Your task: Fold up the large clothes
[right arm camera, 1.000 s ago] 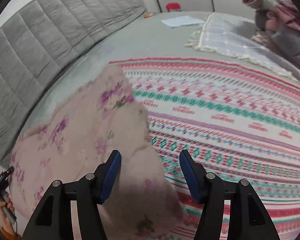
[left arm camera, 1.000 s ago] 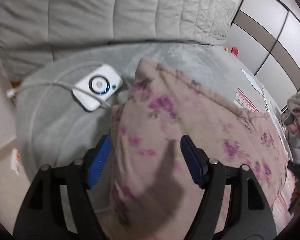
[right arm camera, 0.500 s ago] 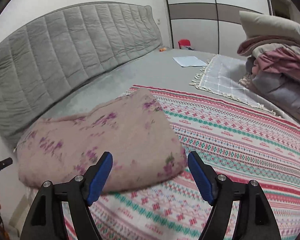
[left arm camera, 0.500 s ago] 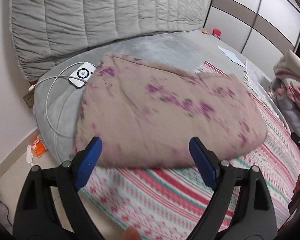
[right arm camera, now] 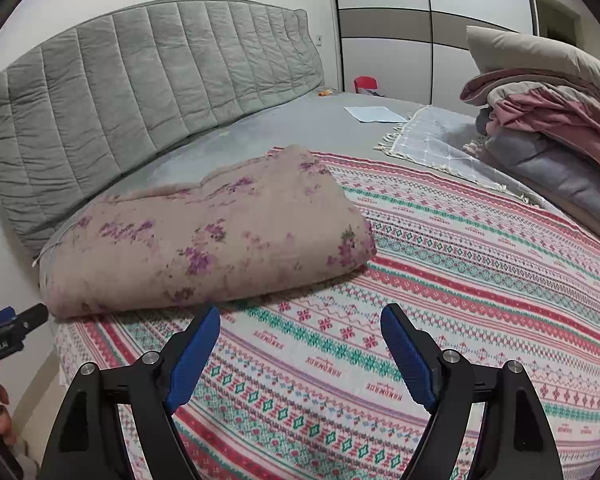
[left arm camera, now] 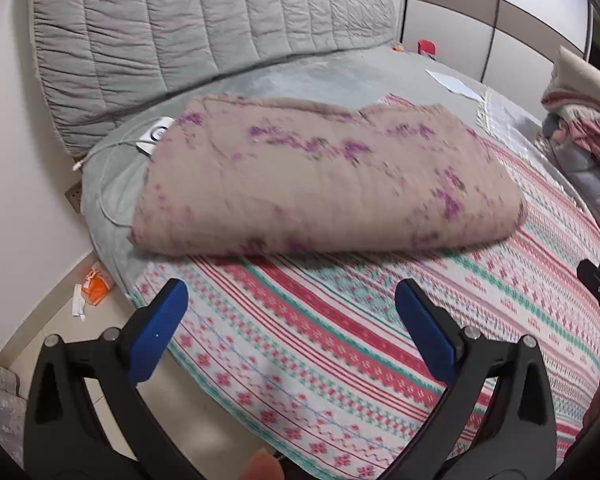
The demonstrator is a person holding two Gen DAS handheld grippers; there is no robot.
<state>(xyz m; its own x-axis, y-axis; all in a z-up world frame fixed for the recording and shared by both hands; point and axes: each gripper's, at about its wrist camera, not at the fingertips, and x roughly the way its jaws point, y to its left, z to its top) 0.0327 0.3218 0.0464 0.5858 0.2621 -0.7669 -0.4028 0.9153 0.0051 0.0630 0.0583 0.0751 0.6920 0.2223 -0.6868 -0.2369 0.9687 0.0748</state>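
Pink flowered quilt [left arm camera: 324,176] lay folded, seemingly finished, on the striped bedspread [right arm camera: 440,280]; the left gripper [left arm camera: 292,320] and right gripper [right arm camera: 300,344] had released it and backed off, jaws spread.

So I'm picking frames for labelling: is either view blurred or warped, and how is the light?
Left wrist view: the floral quilt is smeared by motion blur, the left gripper sharp; the headboard bows from fisheye. Right wrist view: crisper, with the patterned bedspread legible, the right gripper sharp and the edges curved. Light is soft and even in both, with only a faint shadow under the quilt.
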